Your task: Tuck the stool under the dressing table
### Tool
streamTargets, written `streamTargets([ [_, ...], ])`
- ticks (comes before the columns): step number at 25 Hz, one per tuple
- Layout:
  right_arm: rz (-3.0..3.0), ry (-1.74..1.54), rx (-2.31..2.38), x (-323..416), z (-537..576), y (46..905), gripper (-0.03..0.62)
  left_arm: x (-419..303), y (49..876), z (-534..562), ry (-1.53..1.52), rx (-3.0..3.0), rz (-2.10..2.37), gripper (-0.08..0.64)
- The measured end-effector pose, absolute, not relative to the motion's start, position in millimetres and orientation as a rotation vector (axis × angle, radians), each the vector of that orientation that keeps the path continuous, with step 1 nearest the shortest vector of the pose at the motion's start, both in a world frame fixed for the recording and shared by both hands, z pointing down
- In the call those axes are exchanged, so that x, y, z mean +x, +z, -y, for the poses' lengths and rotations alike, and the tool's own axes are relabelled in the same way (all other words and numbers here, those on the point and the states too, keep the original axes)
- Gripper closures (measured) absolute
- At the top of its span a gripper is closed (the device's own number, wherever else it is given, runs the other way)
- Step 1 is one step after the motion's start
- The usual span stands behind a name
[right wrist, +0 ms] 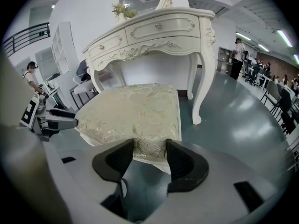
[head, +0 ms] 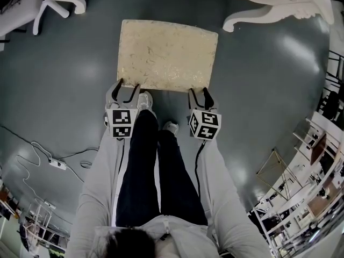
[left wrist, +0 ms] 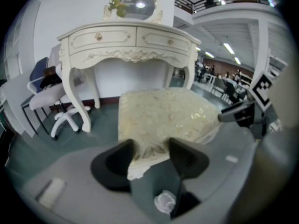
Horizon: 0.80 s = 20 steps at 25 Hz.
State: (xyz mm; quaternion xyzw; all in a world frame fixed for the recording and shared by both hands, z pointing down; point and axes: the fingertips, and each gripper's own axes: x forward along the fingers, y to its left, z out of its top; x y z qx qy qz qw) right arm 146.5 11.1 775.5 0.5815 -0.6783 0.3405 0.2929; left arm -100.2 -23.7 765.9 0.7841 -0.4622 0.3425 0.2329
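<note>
We clamp left gripper point(head: 129, 86) on near-left edge of cream upholstered stool point(head: 166, 55). Right gripper point(head: 198, 93) clenched on near-right edge. Stool stands on grey floor point(head: 64, 90), in front of white dressing table point(left wrist: 126, 41), facing gap between its legs, not yet under.

Glossy grey floor point(head: 269, 74); white wall point(left wrist: 74, 8); office chair point(left wrist: 44, 97) at left; ceiling strip lights point(left wrist: 229, 48) overhead.

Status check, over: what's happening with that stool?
Left claw, right claw: each shut on stool, near corners. Stool in front of dressing table, not under yet. Gap between table legs looks open.
</note>
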Motion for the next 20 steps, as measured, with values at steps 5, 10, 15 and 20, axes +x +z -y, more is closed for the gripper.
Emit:
streamTargets([
  [5,1.794,0.866,1.597,149,25,774,0.366,-99,765,59,0.930,2.150,1.268,0.307],
  [10,1.831,0.841,1.602,150,60,774,0.365,-98,765,93,0.933,2.144,1.276,0.308],
  [15,1.831,0.842,1.616,149,85,772,0.365,-98,765,124,0.935,2.162,1.260,0.308],
  [20,1.802,0.841,1.639,150,116,771,0.365,-97,764,158,0.930,2.183,1.239,0.308],
])
